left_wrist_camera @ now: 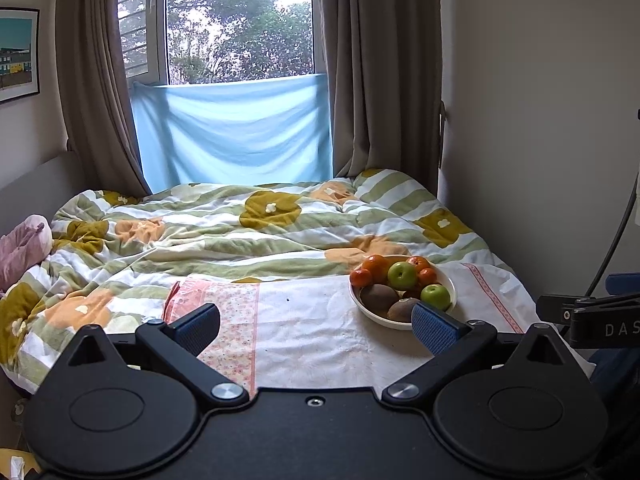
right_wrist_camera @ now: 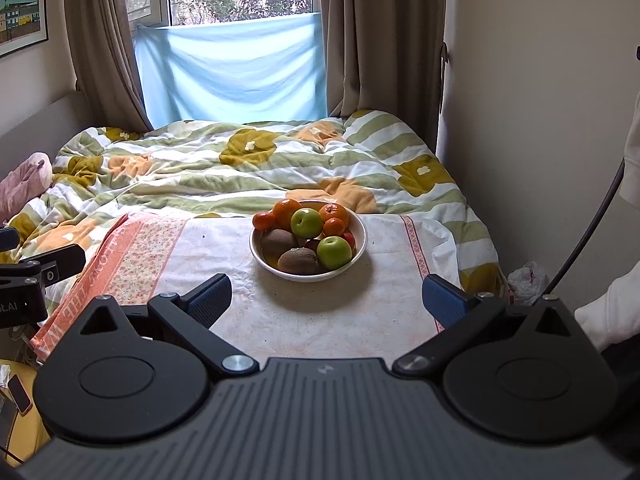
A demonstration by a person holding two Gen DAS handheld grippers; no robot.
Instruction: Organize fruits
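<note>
A white bowl (right_wrist_camera: 362, 240) of fruit stands on a pale floral cloth (right_wrist_camera: 320, 312) laid over the bed. It holds two green apples (right_wrist_camera: 306, 222), several oranges (right_wrist_camera: 334, 212) and two brown kiwis (right_wrist_camera: 298, 260). In the left wrist view the bowl (left_wrist_camera: 450, 282) sits ahead to the right, just beyond my right fingertip. My left gripper (left_wrist_camera: 316, 324) is open and empty, well short of the bowl. My right gripper (right_wrist_camera: 328, 300) is open and empty, centred in front of the bowl and short of it.
A rumpled green, white and yellow duvet (right_wrist_camera: 240, 164) covers the bed behind the cloth. A pink plush toy (right_wrist_camera: 24, 180) lies at the left. A wall (right_wrist_camera: 520, 120) runs along the right side. Curtains and a blue sheet (right_wrist_camera: 232, 76) hang at the window.
</note>
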